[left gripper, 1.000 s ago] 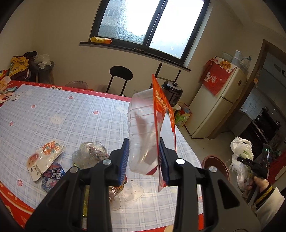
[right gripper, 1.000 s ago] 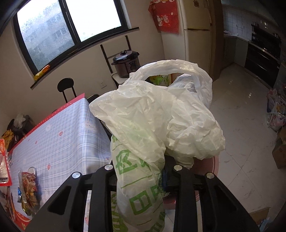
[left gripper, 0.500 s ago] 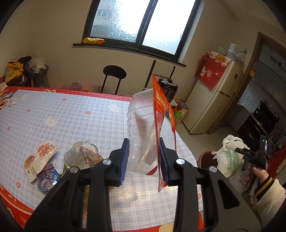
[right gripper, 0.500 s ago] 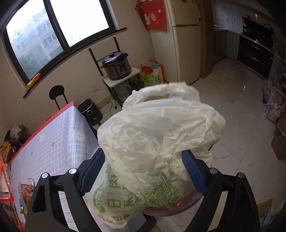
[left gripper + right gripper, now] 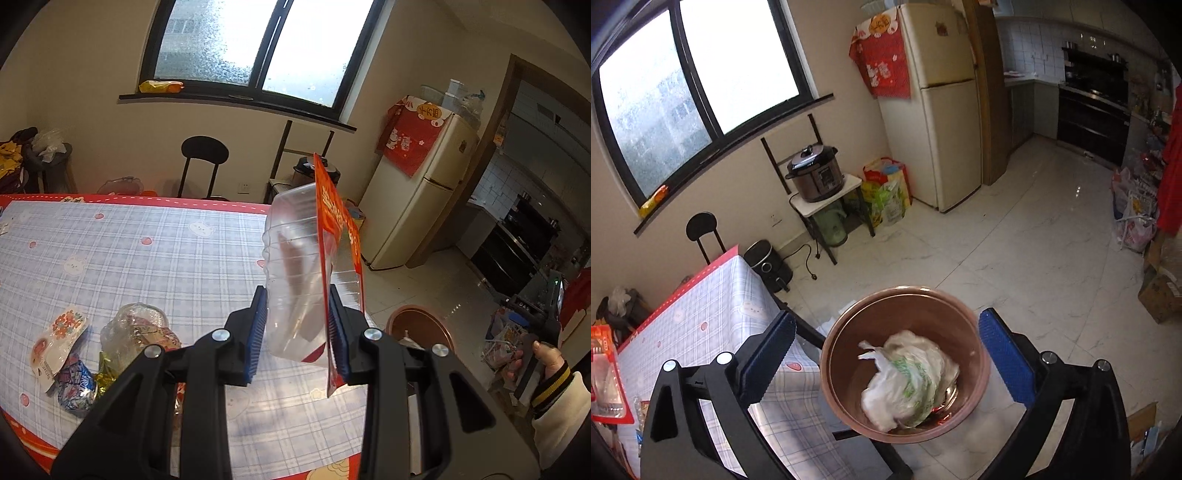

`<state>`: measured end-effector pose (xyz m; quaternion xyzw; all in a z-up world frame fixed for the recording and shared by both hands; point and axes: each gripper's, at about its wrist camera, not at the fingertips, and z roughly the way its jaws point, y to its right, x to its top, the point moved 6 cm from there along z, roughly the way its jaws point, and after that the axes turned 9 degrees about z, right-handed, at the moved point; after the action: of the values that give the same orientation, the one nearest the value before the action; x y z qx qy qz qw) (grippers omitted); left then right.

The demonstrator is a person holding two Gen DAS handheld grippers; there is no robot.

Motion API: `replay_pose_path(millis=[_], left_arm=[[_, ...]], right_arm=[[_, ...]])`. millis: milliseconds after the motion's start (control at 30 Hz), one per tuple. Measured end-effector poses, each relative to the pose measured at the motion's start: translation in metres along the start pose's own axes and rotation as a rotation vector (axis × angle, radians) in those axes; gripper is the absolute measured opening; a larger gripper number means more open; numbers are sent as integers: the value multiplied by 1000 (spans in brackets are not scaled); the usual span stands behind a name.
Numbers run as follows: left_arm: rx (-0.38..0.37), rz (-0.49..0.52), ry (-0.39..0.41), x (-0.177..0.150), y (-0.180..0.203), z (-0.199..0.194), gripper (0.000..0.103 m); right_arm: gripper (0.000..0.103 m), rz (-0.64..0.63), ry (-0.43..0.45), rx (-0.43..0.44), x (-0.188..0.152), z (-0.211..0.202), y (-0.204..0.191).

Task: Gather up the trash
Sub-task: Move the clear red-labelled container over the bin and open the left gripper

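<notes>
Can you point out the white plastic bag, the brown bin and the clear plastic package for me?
white plastic bag (image 5: 910,380): right wrist view, its crumpled middle, inside the bin.
brown bin (image 5: 834,350): right wrist view, left side of its rim.
clear plastic package (image 5: 291,266): left wrist view, its transparent shell above the jaws.

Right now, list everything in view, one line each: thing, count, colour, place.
plastic package: 1, clear with orange card, between left gripper pads
plastic bag: 1, white and green, inside bin
bin: 1, brown, floor beside table
wrappers: several, mixed colours, on table
table: 1, blue plaid cloth
fridge: 1, cream, by wall
cooker: 1, dark, on small stand
left gripper: 1, black, shut on package
right gripper: 1, black, open, jaws just opening, above bin
</notes>
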<state>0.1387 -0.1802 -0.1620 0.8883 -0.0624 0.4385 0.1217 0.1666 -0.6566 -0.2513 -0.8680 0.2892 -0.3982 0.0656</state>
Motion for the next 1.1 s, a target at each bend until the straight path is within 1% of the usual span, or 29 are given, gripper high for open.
replay_pose_path(millis=[133,267,433,500,533,567,600,633,700,800,833,900,1033,1100], left_arm=[[-67,36,-14,5,32,20,34],[-157,75,-43,8,77,52,34],[-277,145,-65,20,153,96,35],[-367,184,-60,27,193,112,36],[-439,206,-52,30,214,118,49],[-487,225,-37,33,231,123,60],[-480,238,-26,34,240,126,79],[-460,247,-15,36,247,129,82],[-460,247,-23,38,256,133,83],[-448,232,-25,37,250,130,88],[-428,230,-28,36,243,130,91],[-396,215,-35,39,235,131,92],[-330,177,-30,40,193,118,95],[-287,166,-21,41,169,107,95]], right_arm=[[98,1,25,-4,1,-24,11],[98,11,44,-1,-2,-49,27],[98,24,69,-29,-6,-76,53],[98,33,83,-47,-7,-85,64],[98,40,89,-57,-7,-89,70],[98,48,93,-65,-8,-92,76],[98,56,94,-70,-9,-94,81],[98,67,95,-75,-9,-96,86],[98,80,98,-81,-14,-101,94],[98,95,95,-87,-19,-103,103],[98,99,91,-86,-20,-103,105],[98,108,83,-87,-21,-101,107],[98,115,67,-77,-22,-96,102],[98,103,59,-57,-21,-92,92]])
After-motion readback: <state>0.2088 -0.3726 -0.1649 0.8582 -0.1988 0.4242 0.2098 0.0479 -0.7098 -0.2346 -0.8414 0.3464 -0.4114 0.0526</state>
